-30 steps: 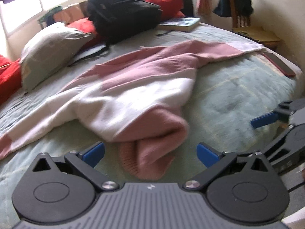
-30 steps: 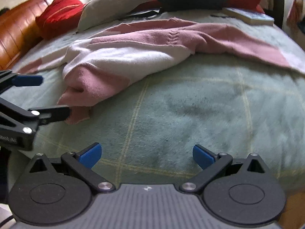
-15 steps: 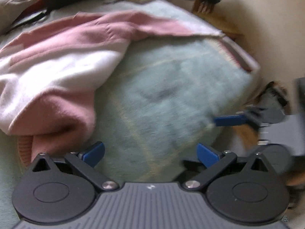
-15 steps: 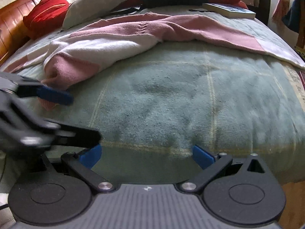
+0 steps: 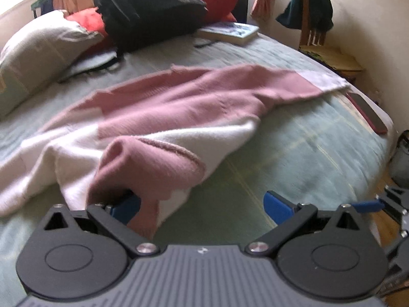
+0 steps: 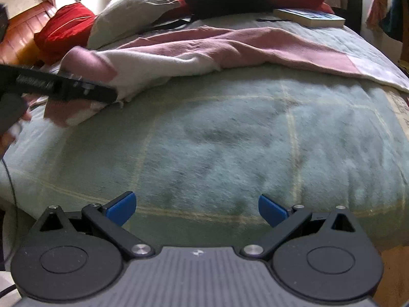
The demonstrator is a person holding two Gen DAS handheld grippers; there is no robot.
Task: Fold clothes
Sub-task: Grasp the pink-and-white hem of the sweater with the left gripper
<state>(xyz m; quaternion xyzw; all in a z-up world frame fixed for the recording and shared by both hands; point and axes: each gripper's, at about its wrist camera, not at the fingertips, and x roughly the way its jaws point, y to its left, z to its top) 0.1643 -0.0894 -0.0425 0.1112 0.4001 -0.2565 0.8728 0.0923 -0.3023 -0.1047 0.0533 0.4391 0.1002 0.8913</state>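
Left wrist view: left tongs (image 5: 202, 204) spread wide, one finger under the soft, limp pink-and-white sweater (image 5: 158, 128). Likely light and droopy; its thick hem suits gripping. Right tongs (image 6: 196, 208) gape empty.

Left gripper (image 5: 202, 204): jaws wide apart, pink hem draped over its left finger
Sweater (image 5: 166, 117): pink-and-white, rumpled on the bed (image 5: 319, 153)

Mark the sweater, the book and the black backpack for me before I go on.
sweater (image 5: 163, 112): left wrist view, on its pink upper body.
book (image 6: 310, 16): right wrist view, on the cover near the long edge.
black backpack (image 5: 148, 7): left wrist view, on its front panel.
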